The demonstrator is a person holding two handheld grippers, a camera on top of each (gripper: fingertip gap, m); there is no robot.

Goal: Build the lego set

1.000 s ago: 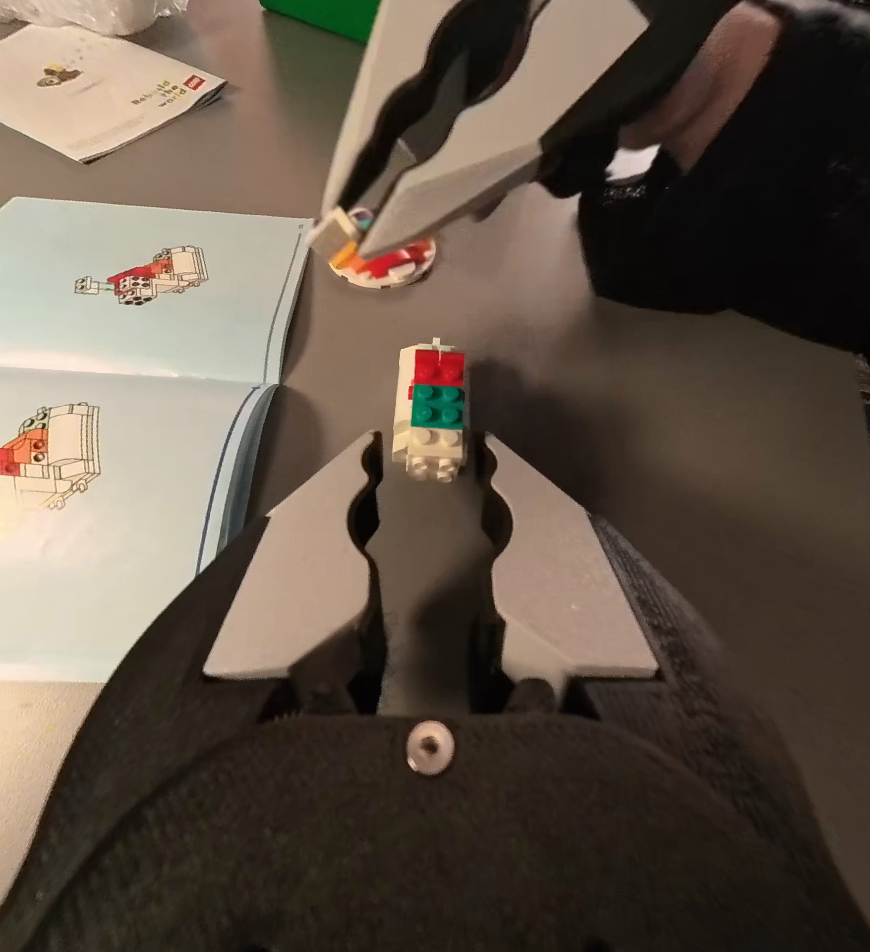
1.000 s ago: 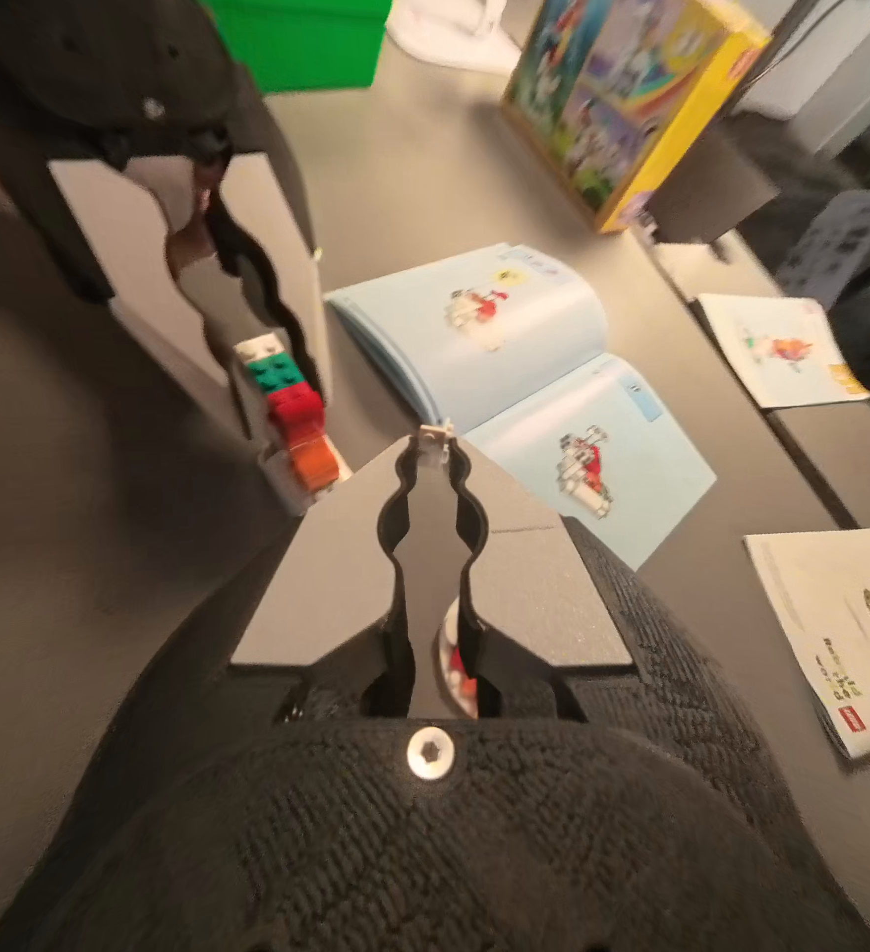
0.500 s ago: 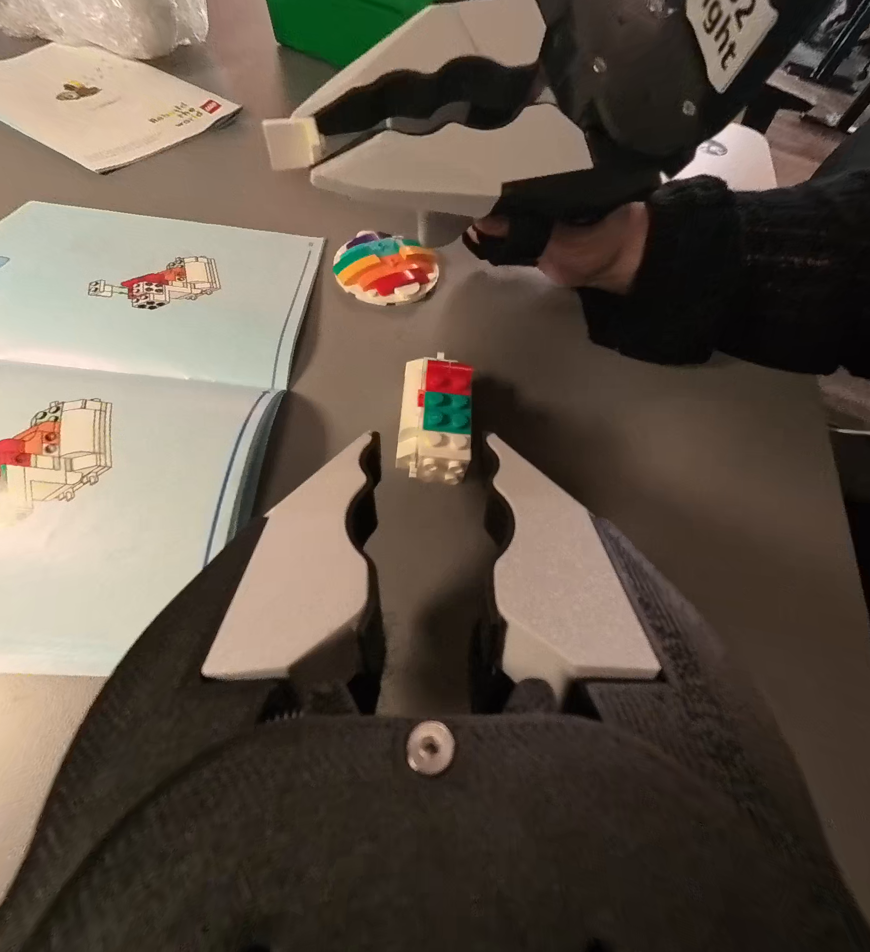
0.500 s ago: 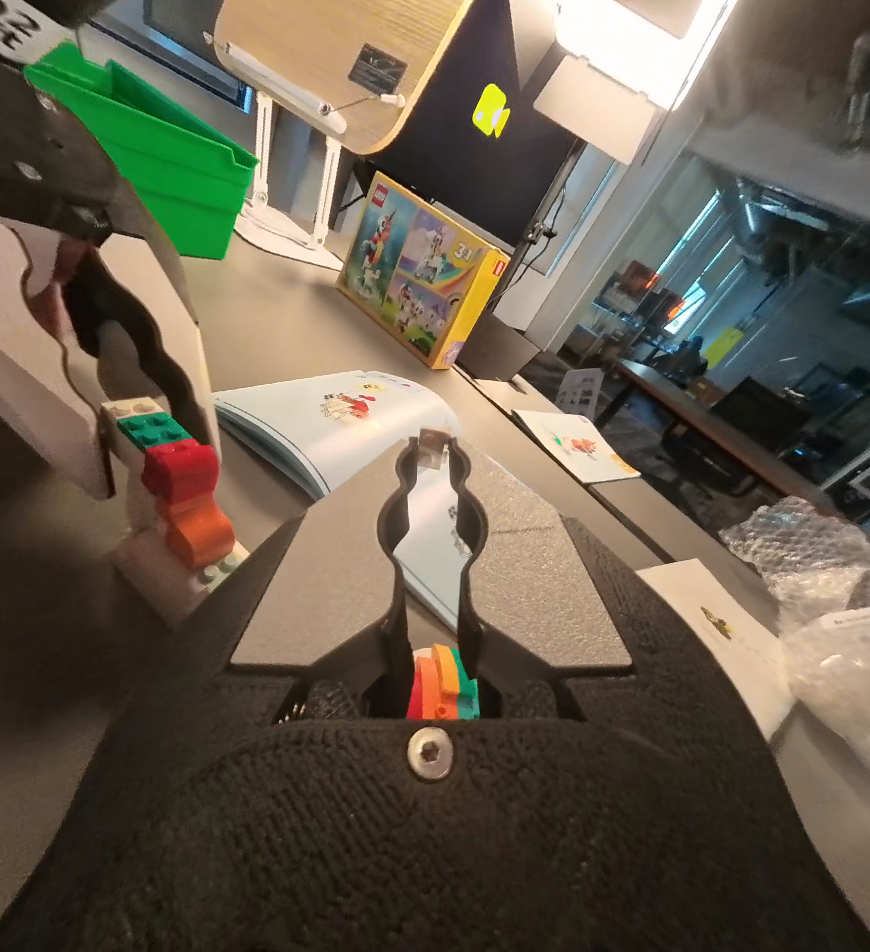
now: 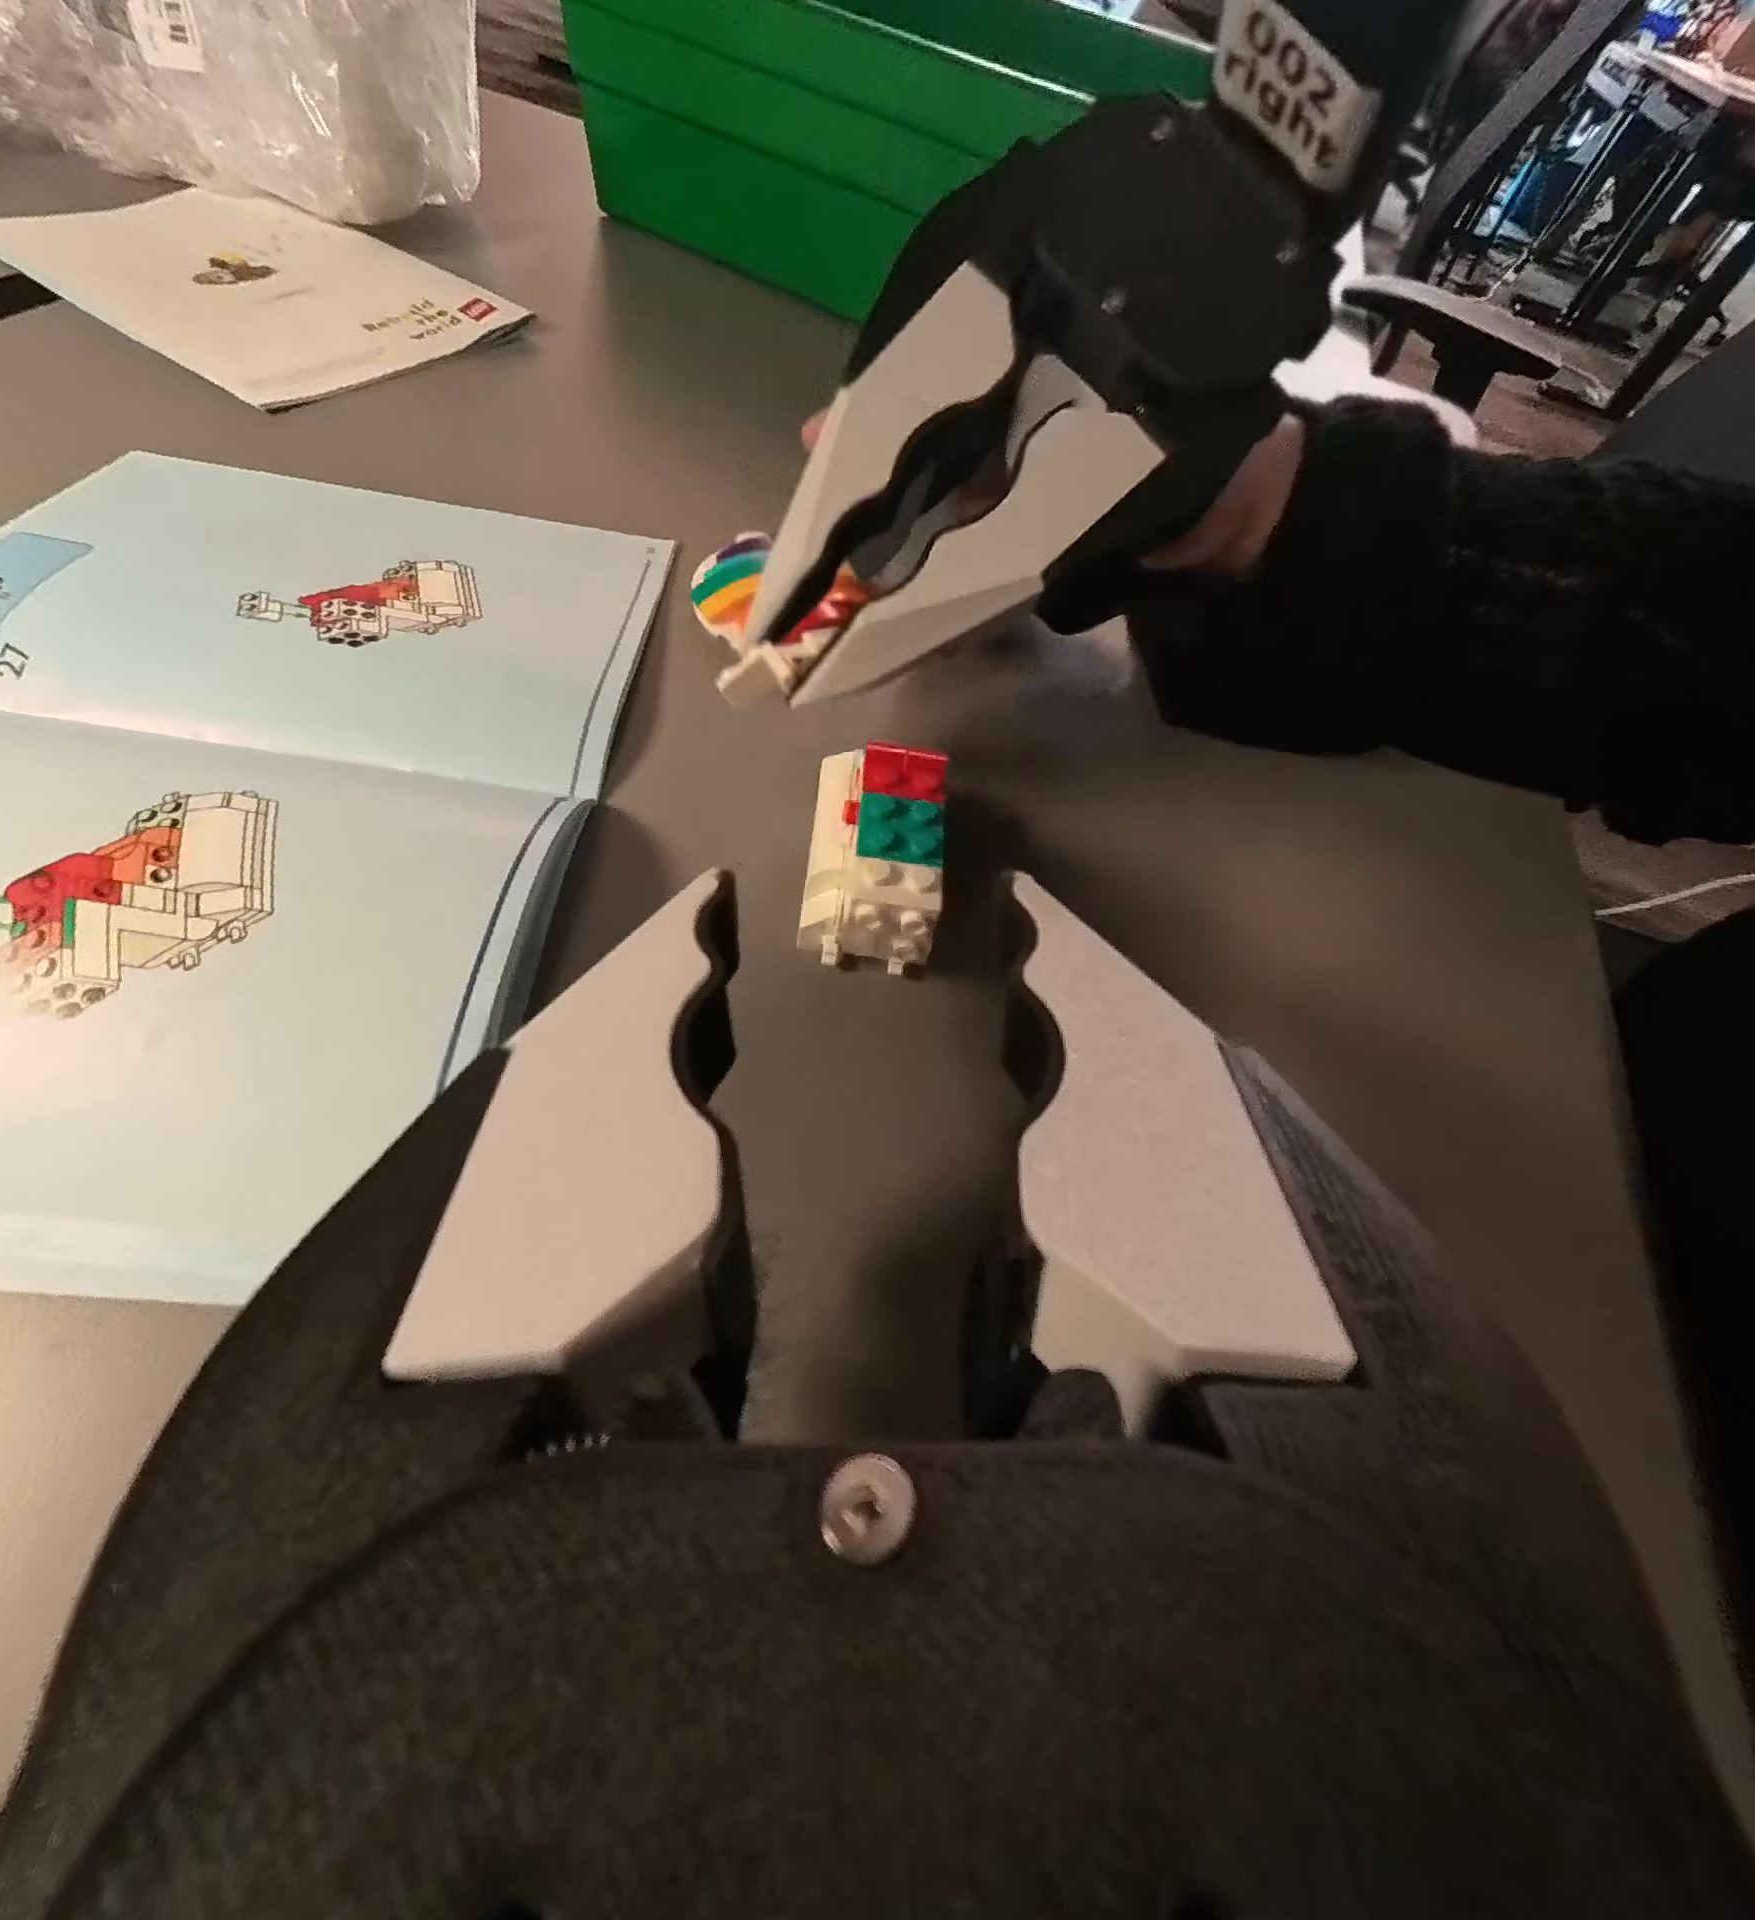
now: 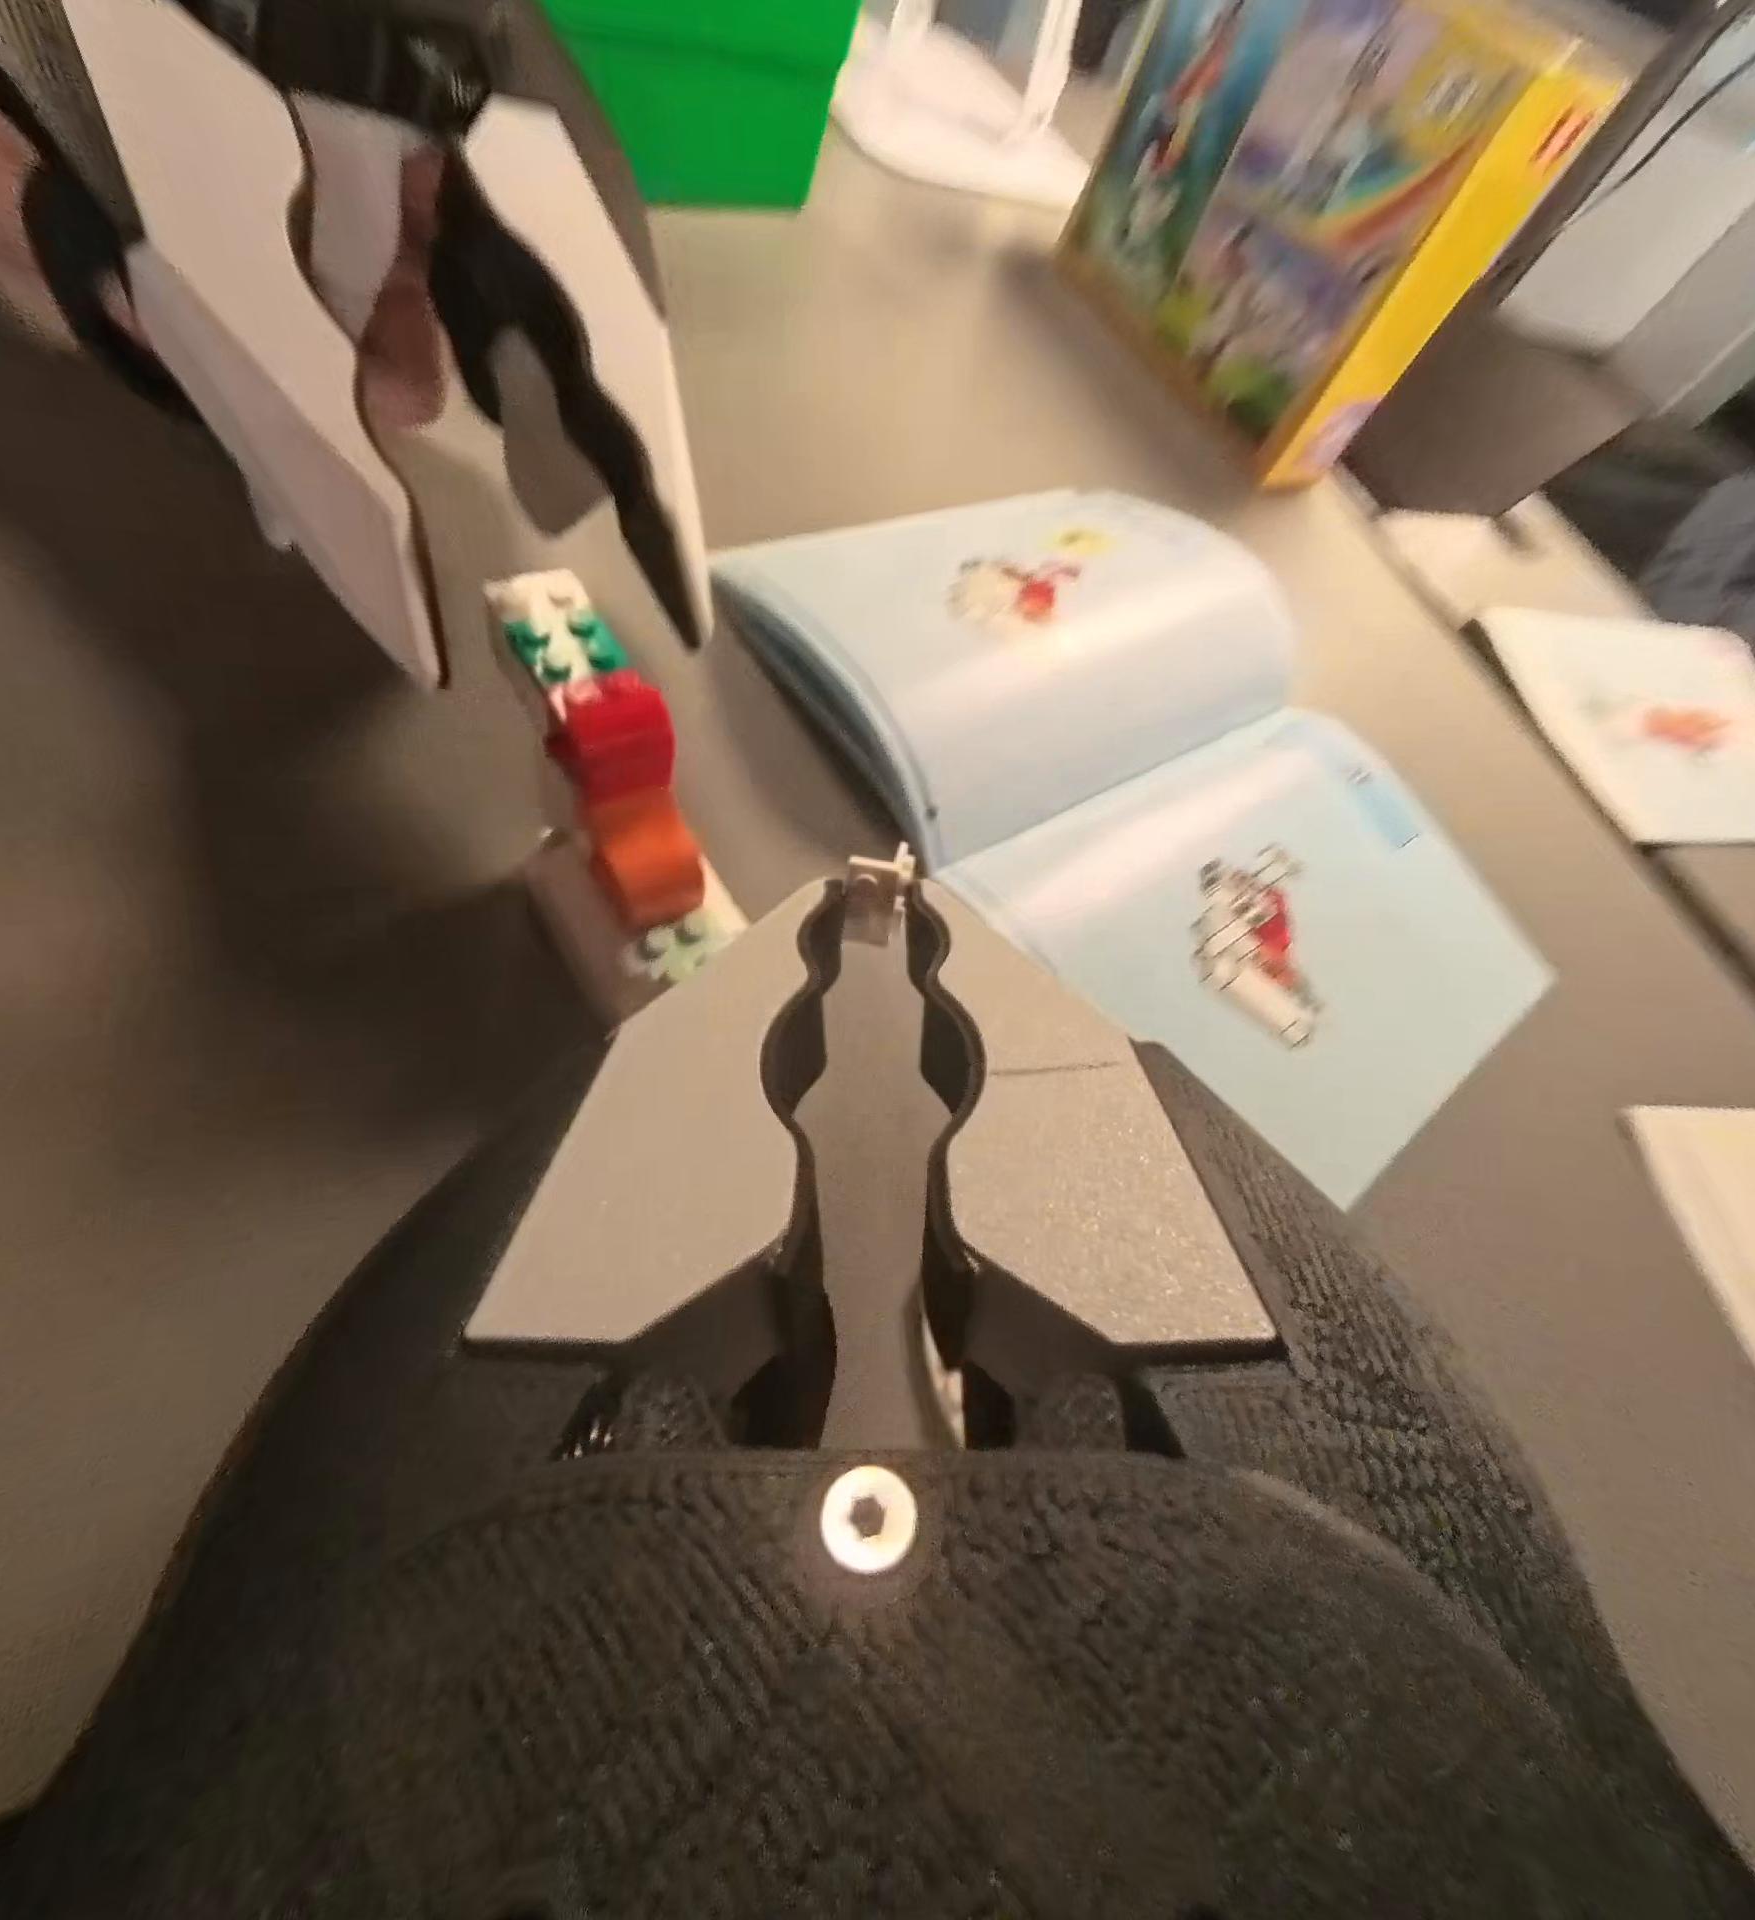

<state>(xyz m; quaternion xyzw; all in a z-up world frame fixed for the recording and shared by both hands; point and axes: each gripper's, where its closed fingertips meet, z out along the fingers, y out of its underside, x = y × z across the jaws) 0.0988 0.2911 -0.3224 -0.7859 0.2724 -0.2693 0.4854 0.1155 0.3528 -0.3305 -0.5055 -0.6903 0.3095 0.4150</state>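
Note:
A lego model [image 5: 888,831] of white, green and red bricks lies on the grey table; the right wrist view [image 6: 613,758] also shows its orange brick. My left gripper [image 5: 870,881] is open, with the model's near end between its fingertips and a gap on each side. My right gripper [image 6: 878,883] is shut on a small white piece [image 6: 875,909]. In the left wrist view the right gripper [image 5: 764,681] tilts down and holds the small white piece [image 5: 748,681] just beyond the model's far end, apart from it.
An open blue instruction booklet [image 5: 229,831] lies left of the model. A round rainbow lego disc [image 5: 733,587] sits behind the right gripper. A green bin [image 5: 800,156], a leaflet [image 5: 260,301] and a plastic bag [image 5: 281,94] lie farther back. A lego box [image 6: 1320,208] stands beyond the booklet.
My right gripper, raised and level half a second ago, has come down with the white piece toward the model's far end. My left gripper has opened a little wider.

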